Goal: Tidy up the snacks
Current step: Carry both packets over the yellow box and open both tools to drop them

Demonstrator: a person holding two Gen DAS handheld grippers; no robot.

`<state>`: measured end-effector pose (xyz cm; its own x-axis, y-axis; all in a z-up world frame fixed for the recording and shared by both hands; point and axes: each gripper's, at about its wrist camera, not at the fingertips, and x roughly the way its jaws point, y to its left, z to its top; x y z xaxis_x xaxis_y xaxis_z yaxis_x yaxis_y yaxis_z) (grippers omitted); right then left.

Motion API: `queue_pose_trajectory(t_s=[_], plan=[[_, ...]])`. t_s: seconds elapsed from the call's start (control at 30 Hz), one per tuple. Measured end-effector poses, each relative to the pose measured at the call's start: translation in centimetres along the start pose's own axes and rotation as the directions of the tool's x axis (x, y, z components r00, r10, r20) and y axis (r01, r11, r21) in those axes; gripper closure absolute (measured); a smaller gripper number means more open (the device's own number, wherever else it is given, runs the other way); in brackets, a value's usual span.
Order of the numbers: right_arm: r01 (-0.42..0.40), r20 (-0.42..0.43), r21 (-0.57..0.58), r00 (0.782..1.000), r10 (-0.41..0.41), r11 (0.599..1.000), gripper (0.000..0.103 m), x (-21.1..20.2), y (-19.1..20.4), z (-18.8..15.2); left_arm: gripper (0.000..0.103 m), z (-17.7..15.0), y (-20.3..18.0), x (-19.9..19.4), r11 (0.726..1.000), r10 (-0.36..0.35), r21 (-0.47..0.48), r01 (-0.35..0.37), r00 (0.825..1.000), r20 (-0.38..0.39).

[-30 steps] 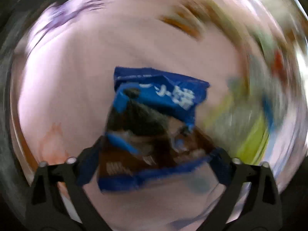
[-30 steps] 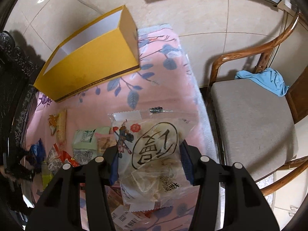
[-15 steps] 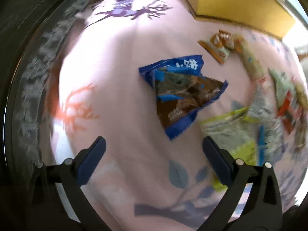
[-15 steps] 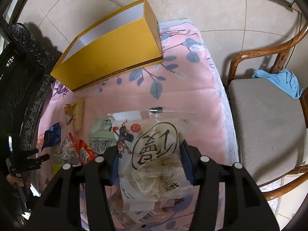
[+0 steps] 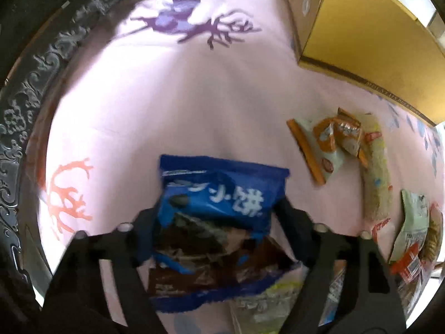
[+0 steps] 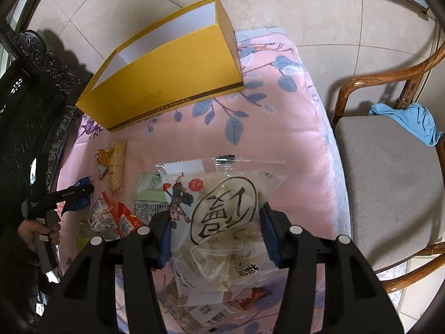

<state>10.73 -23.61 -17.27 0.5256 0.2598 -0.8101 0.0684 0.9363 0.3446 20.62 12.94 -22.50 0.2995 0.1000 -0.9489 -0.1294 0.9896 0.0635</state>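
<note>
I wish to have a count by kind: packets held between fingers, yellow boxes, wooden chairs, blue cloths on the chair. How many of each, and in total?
Packets held between fingers: 2 (blue packet in the left gripper, whose fingers have just been closing on it; clear packet in the right gripper)
Yellow boxes: 1
Wooden chairs: 1
Blue cloths: 1
Total: 5

Bare pink cloth (image 5: 194, 97) lies open on the far left of the table. The yellow box (image 6: 172, 83) walls the far edge. Loose snack packets (image 6: 116, 217) crowd the near middle; a chair (image 6: 389, 183) flanks the right.
</note>
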Motion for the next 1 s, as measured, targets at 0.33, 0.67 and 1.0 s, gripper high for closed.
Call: queue_pose_trajectory(t_s=[0.33, 0.67, 1.0], plan=[[-0.023, 0.056, 0.02, 0.998, 0.022, 1.0, 0.05, -2.1, 0.5, 0.9, 0.04, -2.4, 0.9, -5.3, 0.992, -0.128, -0.003, 0.129, 0.99, 0.062], [-0.069, 0.225, -0.095, 0.97, 0.089, 0.993, 0.05, -6.3, 5.3, 7.7, 0.039, 4.6, -5.1, -16.9, 0.991, -0.131, 0.07, 0.113, 0.911, 0.392], [-0.055, 0.243, -0.137, 0.966, 0.088, 0.989, 0.05, -4.2, 7.1, 22.8, 0.039, 18.2, -10.3, -16.1, 0.968, -0.226, 0.195, 0.157, 0.887, 0.403]])
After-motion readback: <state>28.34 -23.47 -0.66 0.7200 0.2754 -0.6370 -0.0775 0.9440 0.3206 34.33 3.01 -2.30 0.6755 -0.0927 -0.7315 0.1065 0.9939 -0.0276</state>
